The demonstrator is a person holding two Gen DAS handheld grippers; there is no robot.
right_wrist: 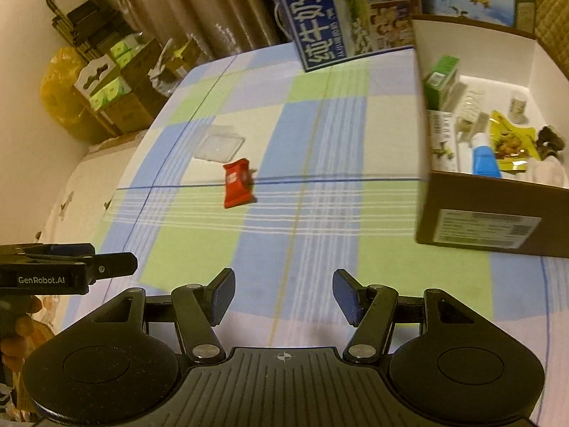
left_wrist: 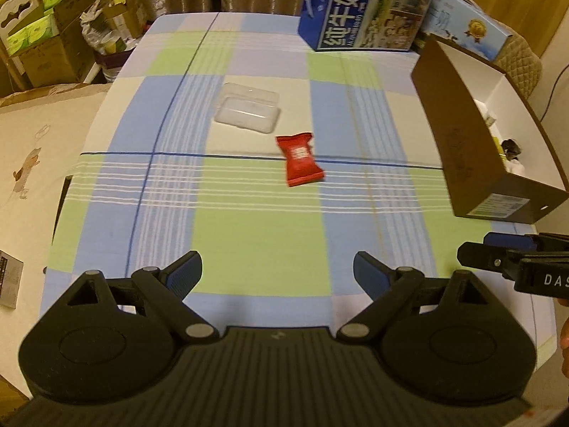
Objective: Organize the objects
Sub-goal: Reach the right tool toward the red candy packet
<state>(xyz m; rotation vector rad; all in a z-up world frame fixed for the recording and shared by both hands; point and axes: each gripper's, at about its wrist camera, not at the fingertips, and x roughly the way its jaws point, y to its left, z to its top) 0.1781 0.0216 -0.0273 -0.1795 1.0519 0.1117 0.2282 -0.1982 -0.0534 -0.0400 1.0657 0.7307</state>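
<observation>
Left to right on the cloth (left_wrist: pixel 249 238): clear case (left_wrist: pixel 248 107), then red packet (left_wrist: pixel 300 159) just beside it toward the near right, then the box (left_wrist: pixel 458 149) at the right edge. Case and packet sit mid-table, apart from the box, so I read them as the leftovers not yet sorted. Packet lies flat and skewed across the dark blue line. Case also flat; lid looks shut, though it's too blurred to be sure.

Left gripper (left_wrist: pixel 277 274): jaws spread wide, nothing between the pads, low over the near edge of the table and aimed at the packet. Right gripper (right_wrist: pixel 283 295): also wide open and empty, beside the left one at similar height, nearer the box. Neither touches anything; looks like a ready pose before a pick.

Box stands open-topped with its near wall toward us, so things can be dropped in from above. It already holds a pile: green carton (right_wrist: pixel 440 80), blue-capped tube (right_wrist: pixel 484 163), yellow pouch (right_wrist: pixel 510 140), small white jar (right_wrist: pixel 517 106), plus pale bits I can't identify.

Counts: 1 packet, 1 case loose on the table; 1 box; 2 milk cartons (left_wrist: pixel 366 10) behind it at the far edge, likely just backdrop; 2 grippers. In-box count unclear, at least four.
</observation>
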